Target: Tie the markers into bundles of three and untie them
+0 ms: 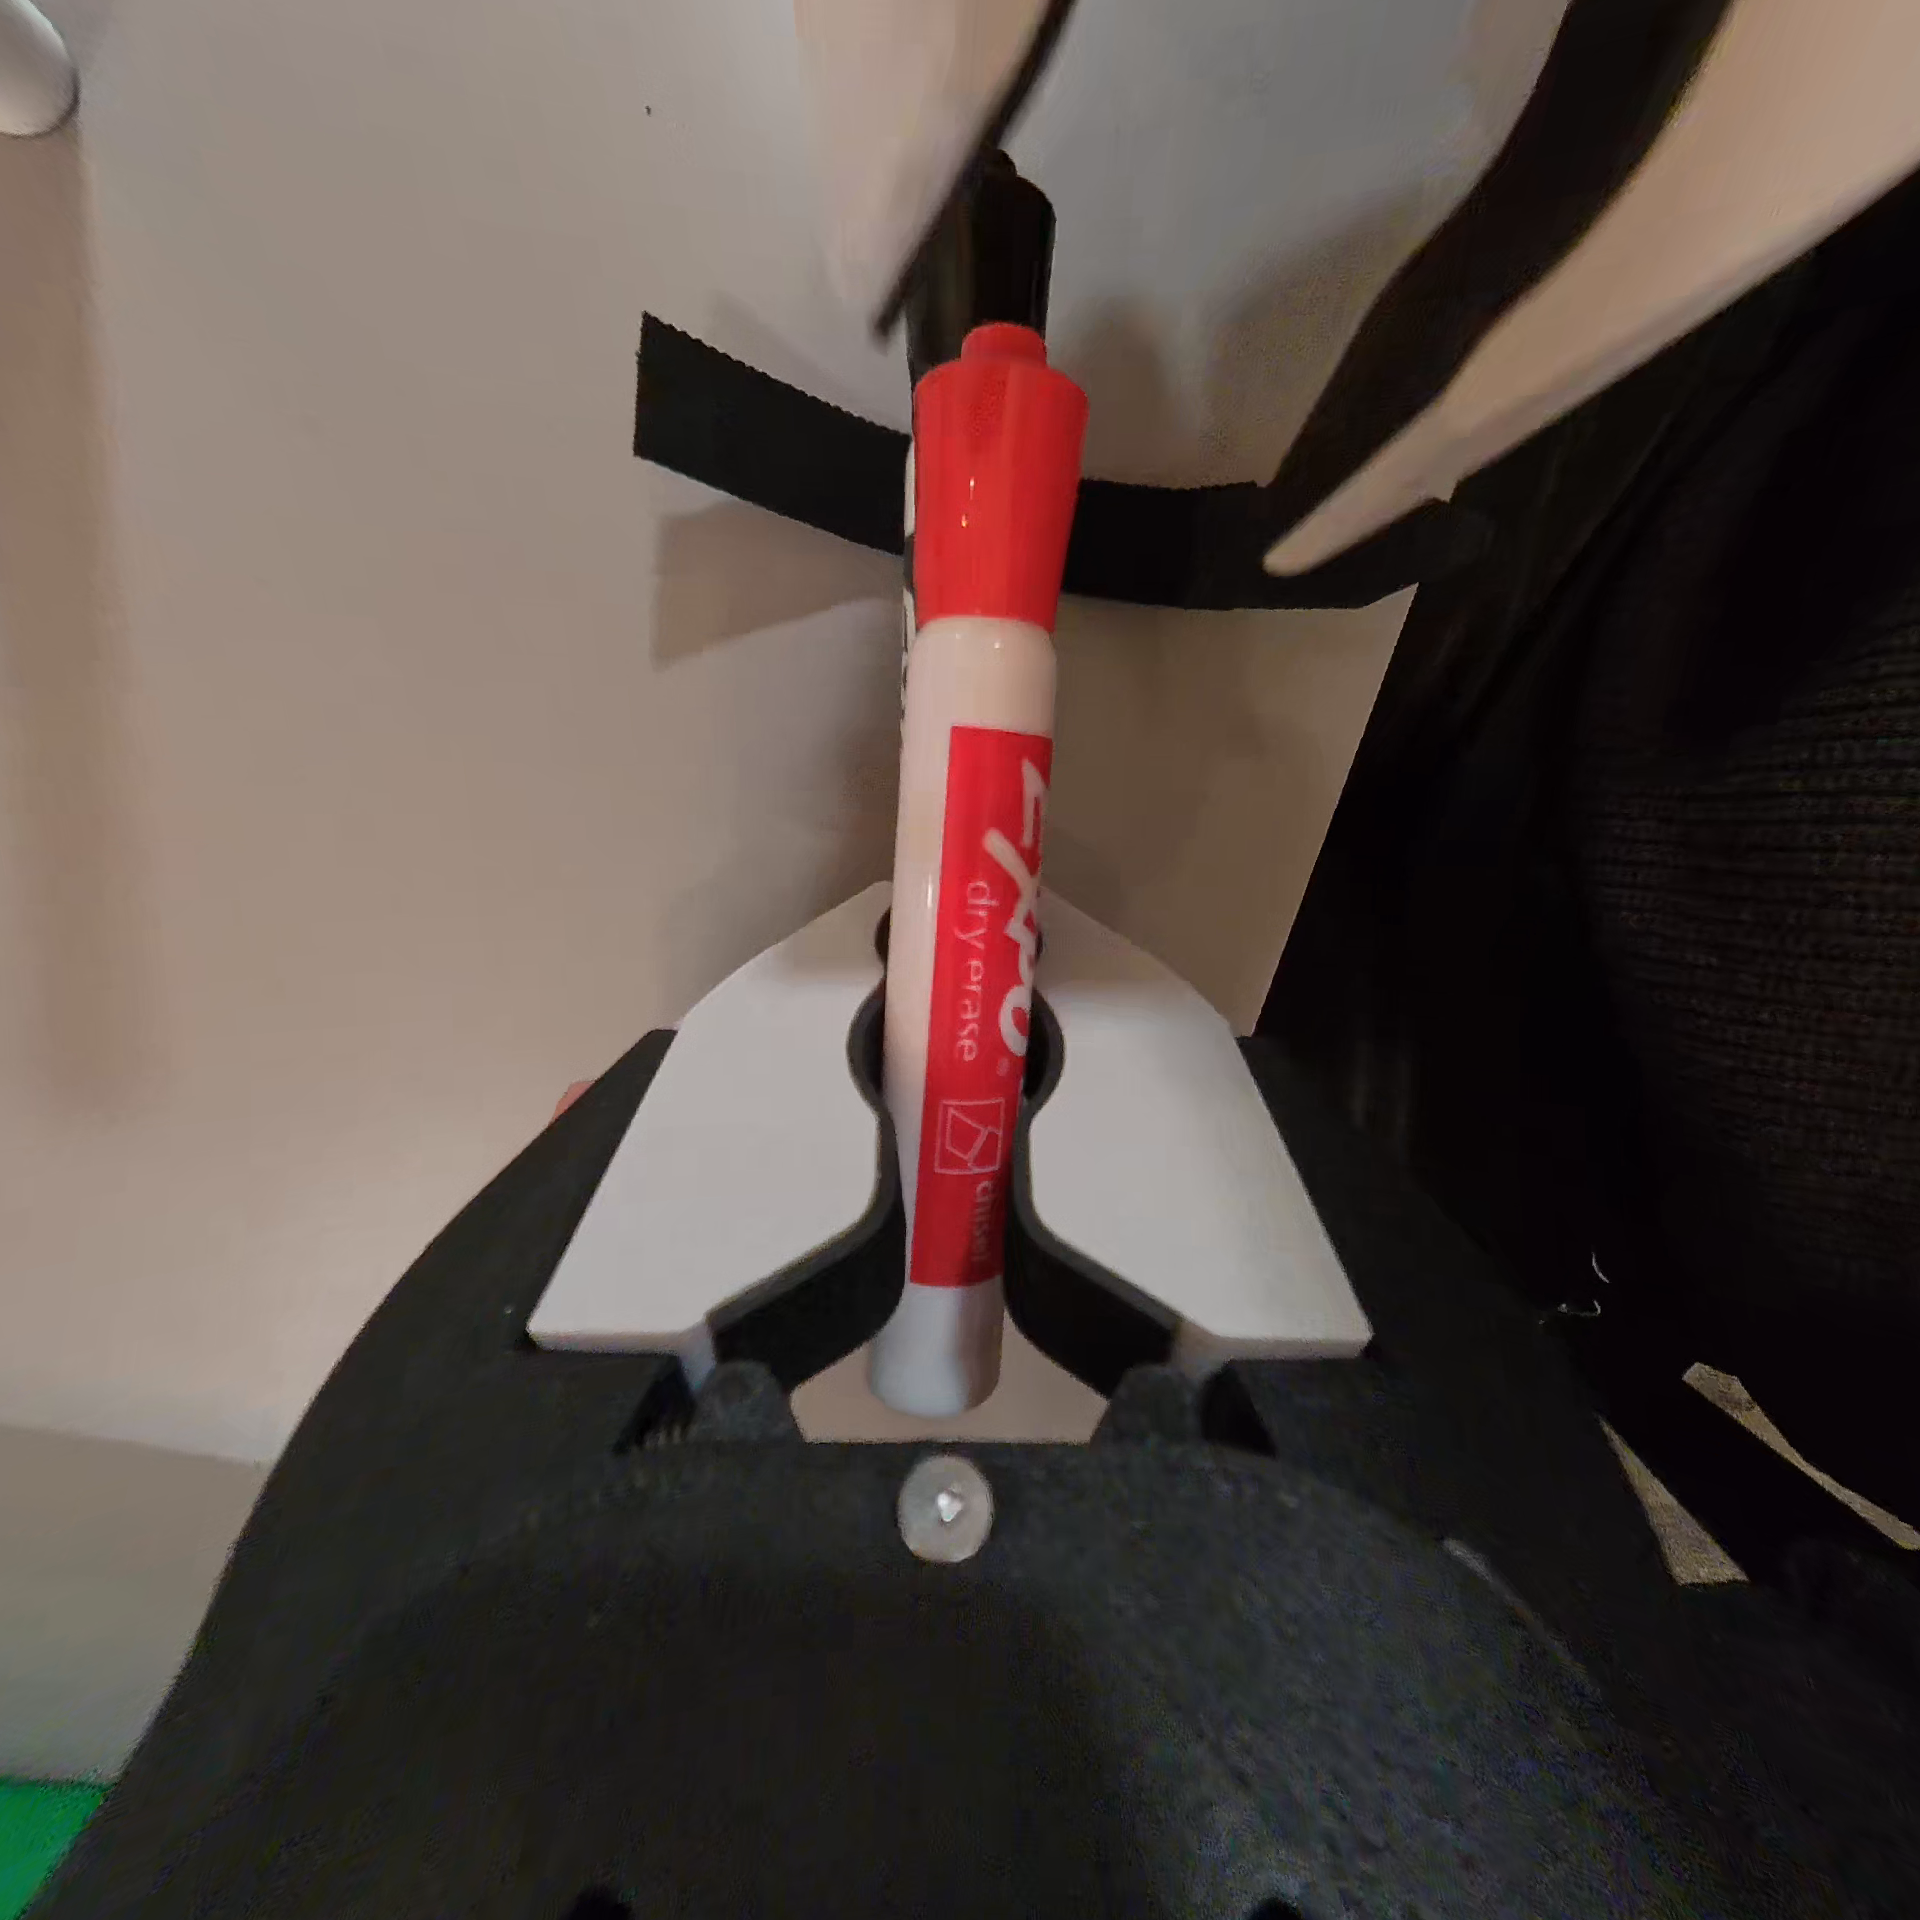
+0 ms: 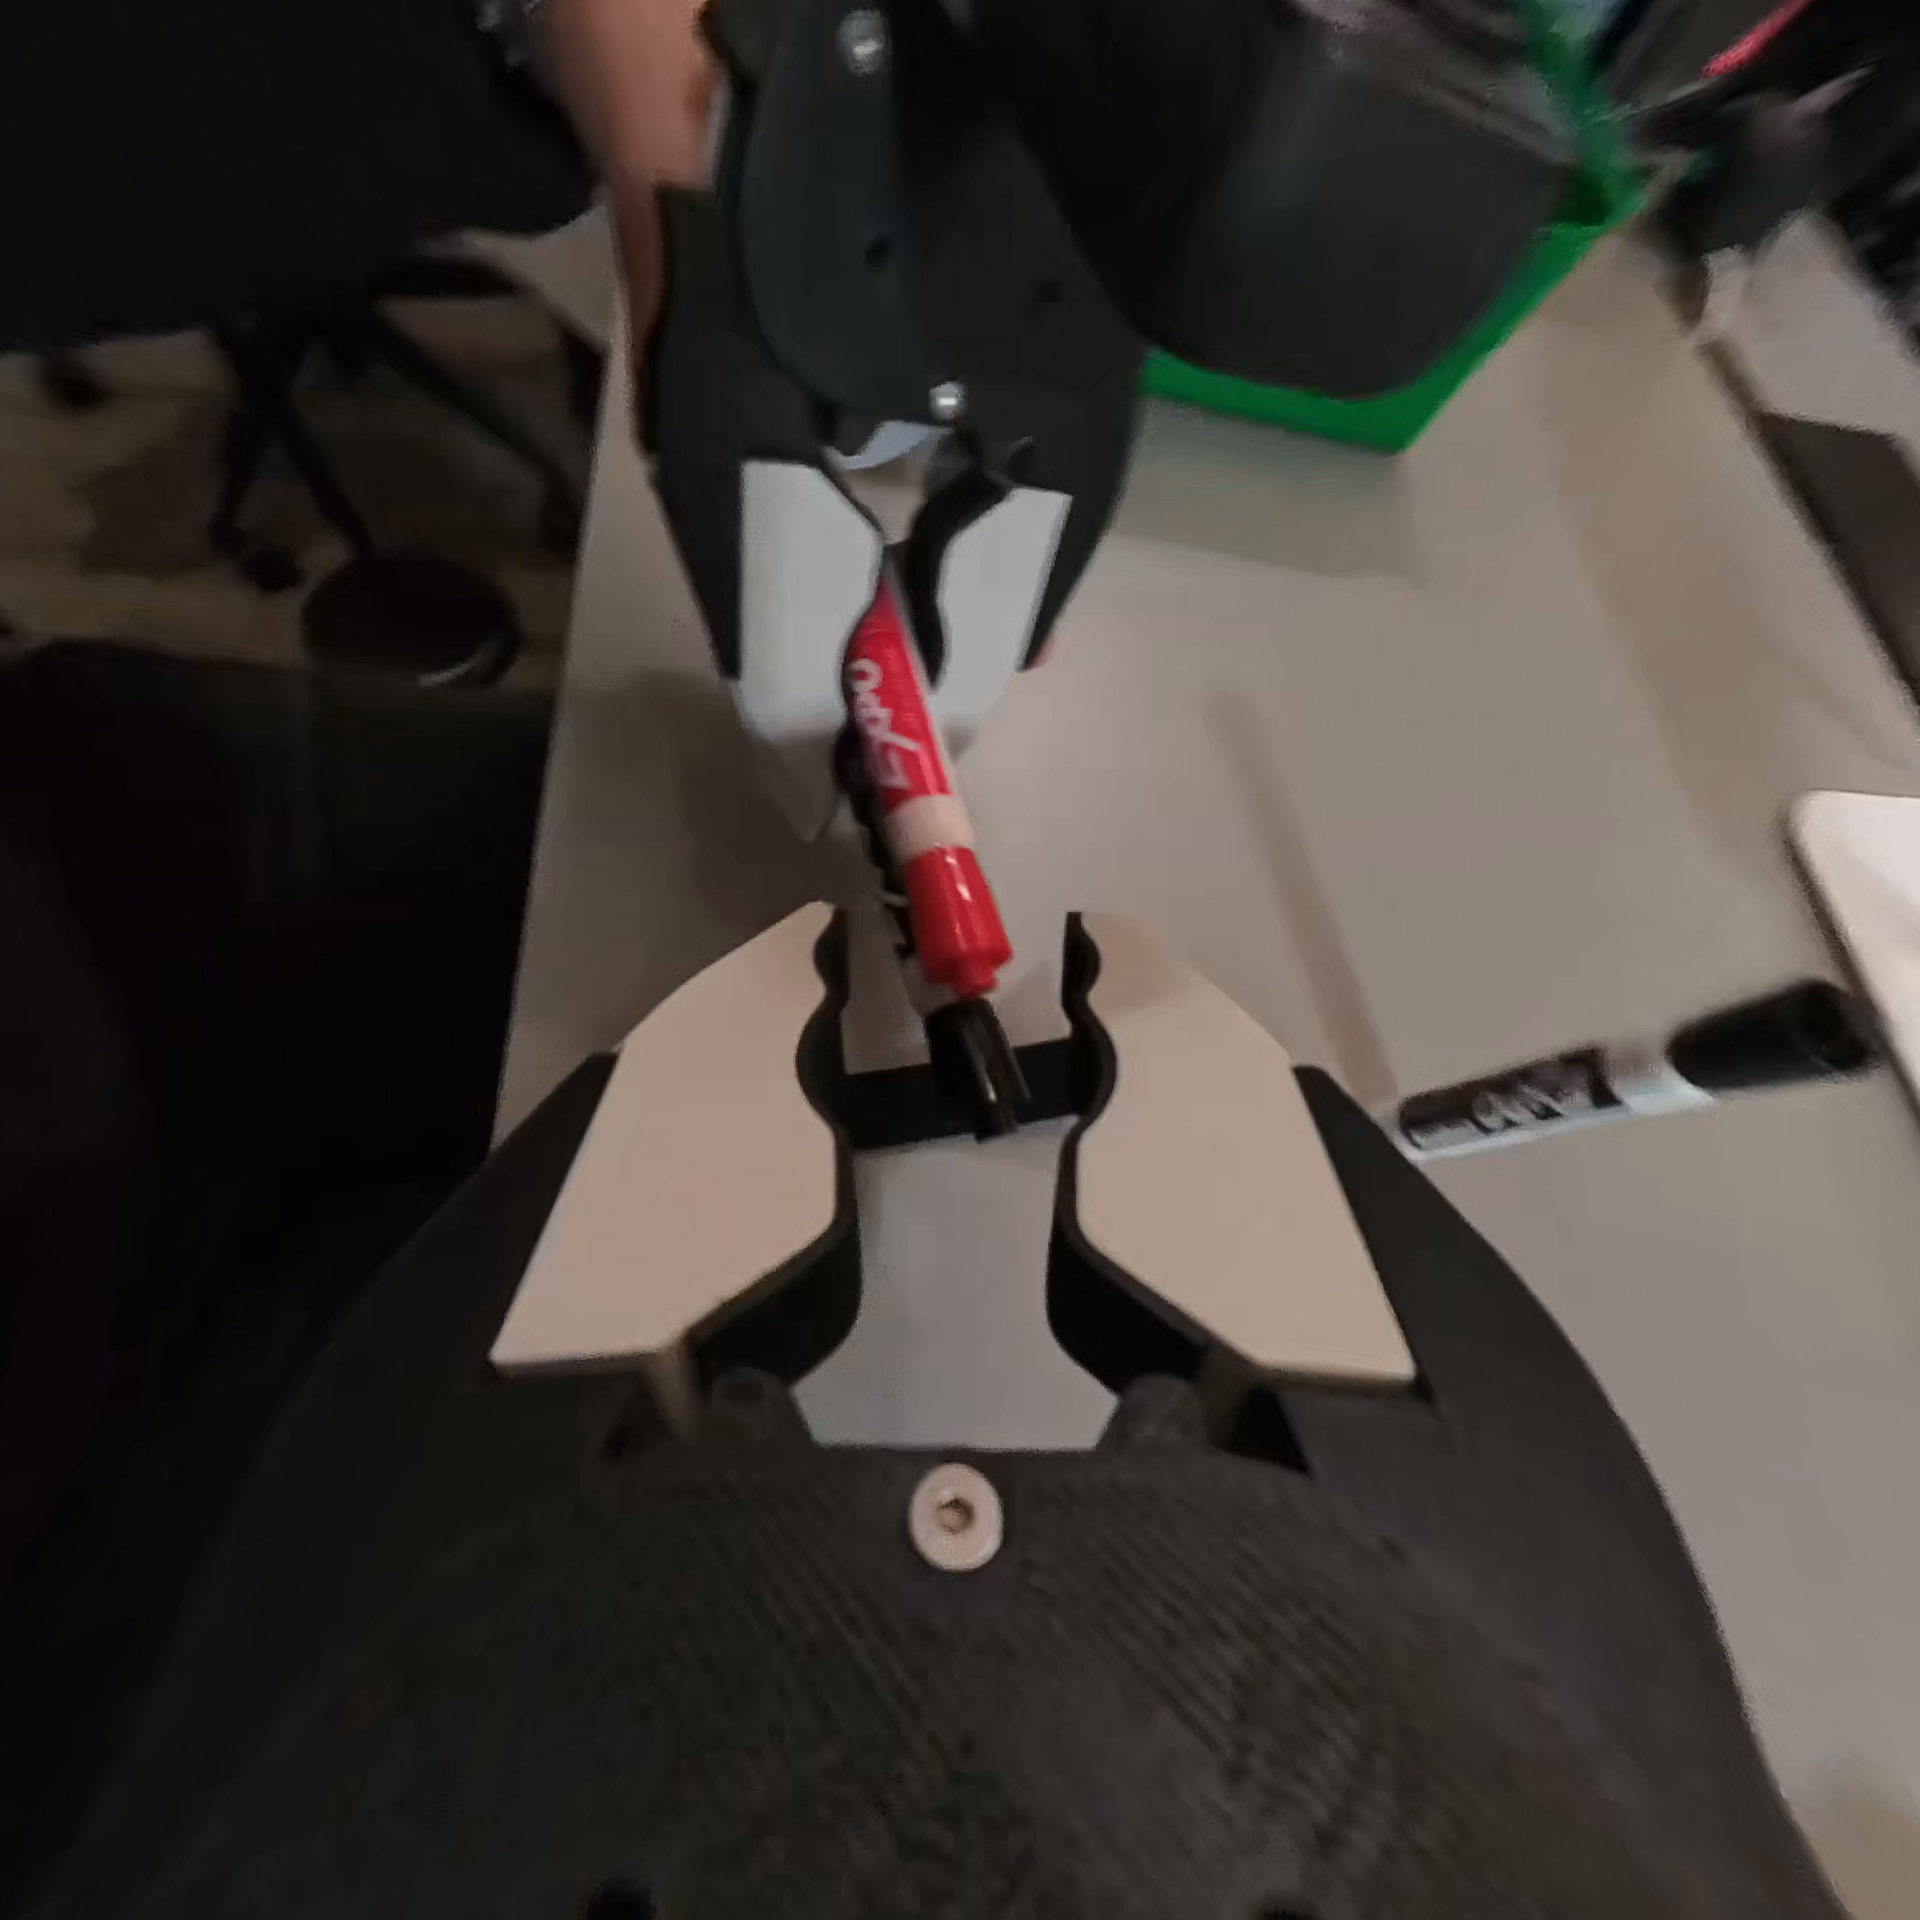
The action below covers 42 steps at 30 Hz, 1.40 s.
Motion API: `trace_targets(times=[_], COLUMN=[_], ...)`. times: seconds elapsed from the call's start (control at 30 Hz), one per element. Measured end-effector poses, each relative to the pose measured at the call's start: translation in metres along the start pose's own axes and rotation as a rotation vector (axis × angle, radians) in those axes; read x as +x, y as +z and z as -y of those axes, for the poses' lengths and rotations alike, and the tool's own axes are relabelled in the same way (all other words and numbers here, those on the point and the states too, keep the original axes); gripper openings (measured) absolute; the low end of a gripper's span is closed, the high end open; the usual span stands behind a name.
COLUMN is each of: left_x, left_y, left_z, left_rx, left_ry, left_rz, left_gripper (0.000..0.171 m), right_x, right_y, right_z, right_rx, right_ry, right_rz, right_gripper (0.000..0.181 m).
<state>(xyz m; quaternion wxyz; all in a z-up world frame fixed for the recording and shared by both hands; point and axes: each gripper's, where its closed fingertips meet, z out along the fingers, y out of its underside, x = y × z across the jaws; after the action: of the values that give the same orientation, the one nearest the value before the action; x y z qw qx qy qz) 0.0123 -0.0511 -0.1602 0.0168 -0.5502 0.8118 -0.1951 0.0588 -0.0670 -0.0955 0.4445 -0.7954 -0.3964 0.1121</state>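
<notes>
Left gripper [image 1: 956,997] is clamped on the barrel of a red marker [image 1: 971,831], cap pointing away, with a black marker [image 1: 987,260] tucked behind it. Beyond the fingers a black strap [image 1: 748,416] lies flat on the white table [image 1: 312,623], crossing under both markers. Right gripper [image 2: 951,997] hangs over that strap, fingers spread wide apart, holding nothing, marker tips between them. Farther right, another black marker [image 2: 1621,1070] lies loose on the table; a green bin [image 2: 1455,384] sits at the back.
</notes>
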Motion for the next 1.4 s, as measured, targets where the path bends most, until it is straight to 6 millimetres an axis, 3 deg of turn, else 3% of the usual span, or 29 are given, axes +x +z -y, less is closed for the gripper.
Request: trace_targets(times=[0.07,0.2,0.27,0.5,0.9,1.1,1.4], left_x=[0.002,0.004,0.005,0.006,0.005,0.007,0.002], left_y=[0.000,0.000,-0.002,-0.005,-0.009,-0.010,-0.011], left_z=[0.001,0.003,0.003,0.003,0.001,0.004,0.005], left_rx=[-0.011,-0.005,0.006,0.052,0.053,0.075,0.089], left_ry=[0.011,0.025,0.023,0.027,0.007,0.003,-0.002], left_rz=[0.001,0.008,0.007,-0.024,-0.023,-0.038,-0.016], left_gripper=[0.019,0.020,0.020,0.019,0.020,0.020,0.020], right_x=[-0.005,-0.006,-0.006,0.000,0.003,0.011,0.035], right_y=[0.009,0.021,0.022,0.009,0.007,0.005,-0.026], right_z=[-0.001,-0.007,-0.006,-0.009,-0.009,-0.003,0.018], right_rx=[-0.074,-0.189,-0.193,-0.186,-0.229,-0.211,-0.046], right_ry=[-0.059,-0.191,-0.200,-0.186,-0.231,-0.233,-0.099], right_rz=[0.053,0.097,0.121,0.129,0.122,0.079,0.011], right_gripper=[0.041,0.019,0.018,0.017,0.018,0.028,0.032])
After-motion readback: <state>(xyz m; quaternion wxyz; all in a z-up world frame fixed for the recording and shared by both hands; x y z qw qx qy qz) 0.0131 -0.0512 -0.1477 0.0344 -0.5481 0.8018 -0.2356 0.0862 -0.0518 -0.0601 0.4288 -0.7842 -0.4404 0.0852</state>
